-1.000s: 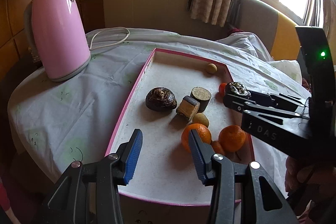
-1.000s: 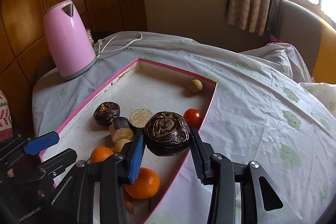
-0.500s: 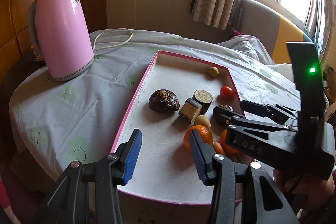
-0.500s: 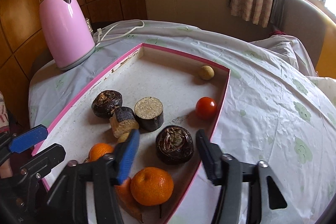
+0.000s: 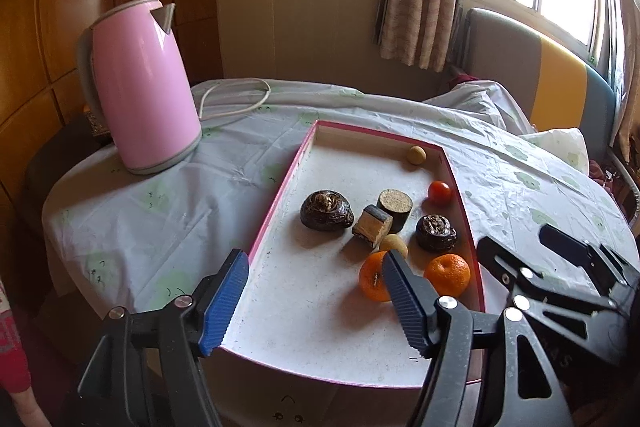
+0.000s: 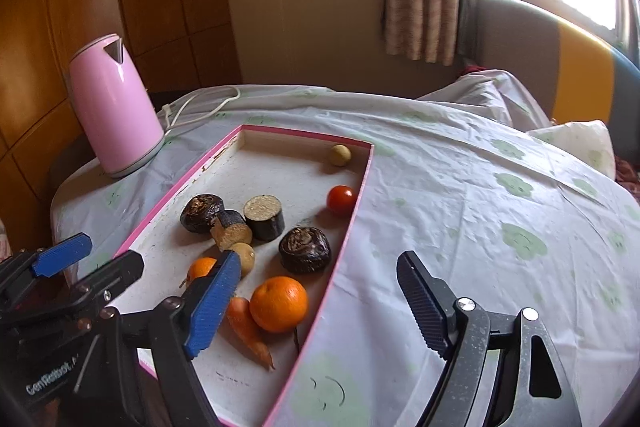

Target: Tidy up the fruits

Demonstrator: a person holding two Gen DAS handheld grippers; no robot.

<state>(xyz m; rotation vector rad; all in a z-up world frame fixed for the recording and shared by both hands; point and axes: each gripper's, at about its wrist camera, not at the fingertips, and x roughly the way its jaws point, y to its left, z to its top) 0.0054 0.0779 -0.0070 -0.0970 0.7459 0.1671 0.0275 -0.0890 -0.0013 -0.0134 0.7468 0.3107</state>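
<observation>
Left gripper (image 5: 316, 293): jaws spread wide, nothing between them; hovering over the tray's near end.
Right gripper (image 6: 320, 301): jaws wide apart, gripping nothing; straddling the tray's right wall, blue finger inside over the carrot (image 6: 248, 329), black finger outside over the tablecloth (image 6: 460, 203).
Dark round fruit (image 6: 305, 249): resting on the tray floor just ahead of the right jaws, close to the right wall, free of both fingers.
Oranges: one (image 6: 279, 303) beside the carrot, another (image 5: 374, 282) partly behind the left gripper's right finger.
Tray (image 5: 276, 187): pink-rimmed, also holding a tomato (image 5: 439, 192) and a second dark fruit (image 5: 326, 210).
Kettle (image 5: 140, 87): pink, left of the tray.
</observation>
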